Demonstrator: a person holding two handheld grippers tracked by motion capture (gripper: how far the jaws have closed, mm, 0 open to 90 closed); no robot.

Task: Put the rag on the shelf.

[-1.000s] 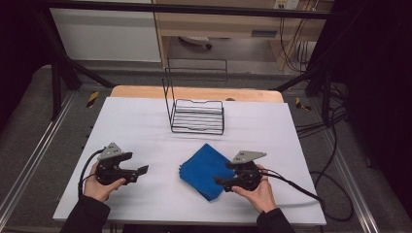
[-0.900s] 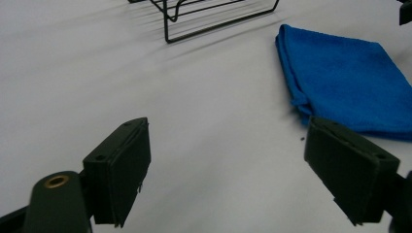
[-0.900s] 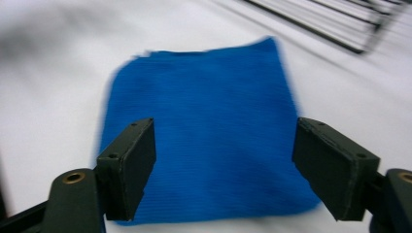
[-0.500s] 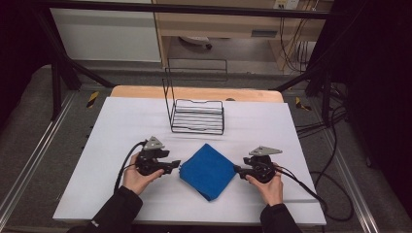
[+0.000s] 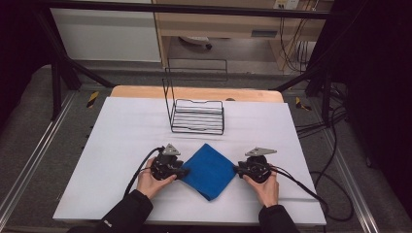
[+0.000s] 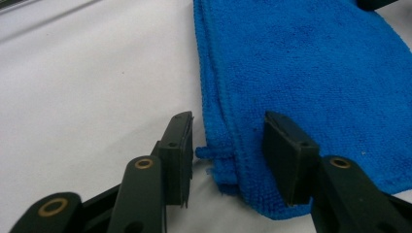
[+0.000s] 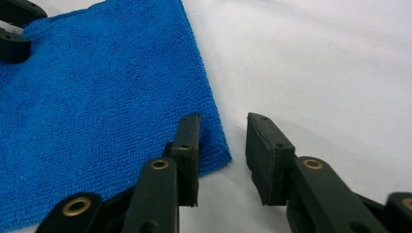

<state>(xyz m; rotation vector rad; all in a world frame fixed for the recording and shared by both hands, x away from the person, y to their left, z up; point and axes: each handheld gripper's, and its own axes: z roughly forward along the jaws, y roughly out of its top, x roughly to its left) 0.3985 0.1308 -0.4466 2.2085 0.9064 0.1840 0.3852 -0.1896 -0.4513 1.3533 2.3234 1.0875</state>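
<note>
On the white worktop (wooden strip at its far edge, dark floor and cables around it) the left hand-held gripper sits at the left corner of the folded blue cloth, its jaws just closing but not yet pressing, the corner between them. The cloth lies flat near the front edge, with bare worktop on both sides and a black wire rack well behind. The right hand-held gripper straddles the cloth's right corner, jaws likewise closing, still released

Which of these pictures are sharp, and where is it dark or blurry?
High view: soft and grainy, white table bright, surroundings nearly black. Left gripper view: blue cloth crisp in weave, near jaws slightly soft. Right gripper view: even light, faint shadows under the jaws, no glare.
</note>
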